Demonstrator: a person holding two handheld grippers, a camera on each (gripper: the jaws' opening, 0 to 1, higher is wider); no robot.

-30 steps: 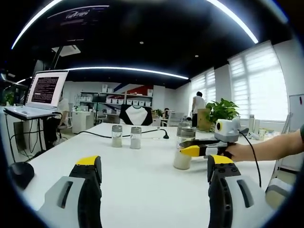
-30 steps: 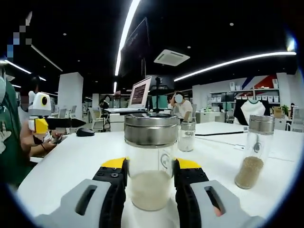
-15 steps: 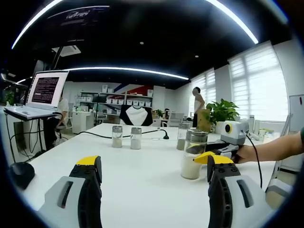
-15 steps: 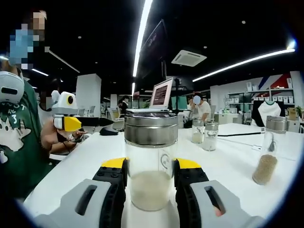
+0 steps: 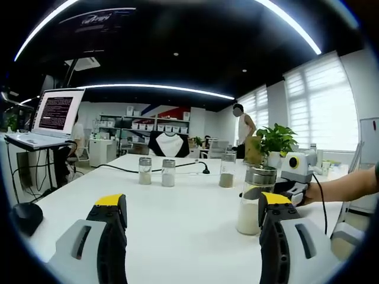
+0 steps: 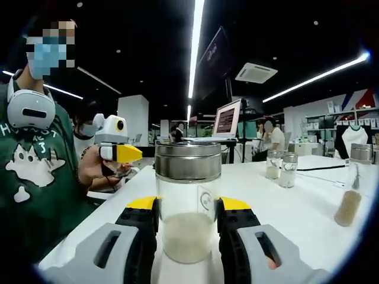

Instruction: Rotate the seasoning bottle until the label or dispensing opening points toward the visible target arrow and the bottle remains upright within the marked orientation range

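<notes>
— Can you make out a label or an arrow from where you stand?

— No. In the right gripper view the seasoning bottle (image 6: 188, 201) shows only a faint round mark on the glass, too small to read, and I can't tell which way its opening faces. Its base is cut off between the jaws.

— The right gripper (image 6: 188, 208) has it?

— Yes, both yellow-tipped jaws press the glass sides, bottle upright, pale powder in the lower part, steel lid on top. In the left gripper view the same bottle (image 5: 254, 201) stands at the white table's (image 5: 177, 219) right side.

— And the left gripper (image 5: 192, 207)?

— Jaws spread wide, nothing between them, over bare tabletop.

— What else is on the table?

— Two small shakers (image 5: 156, 171) well back, a third jar (image 5: 227, 171) beside a black cable (image 5: 154, 170), a laptop (image 5: 50, 118) on a stand by the left edge.
</notes>
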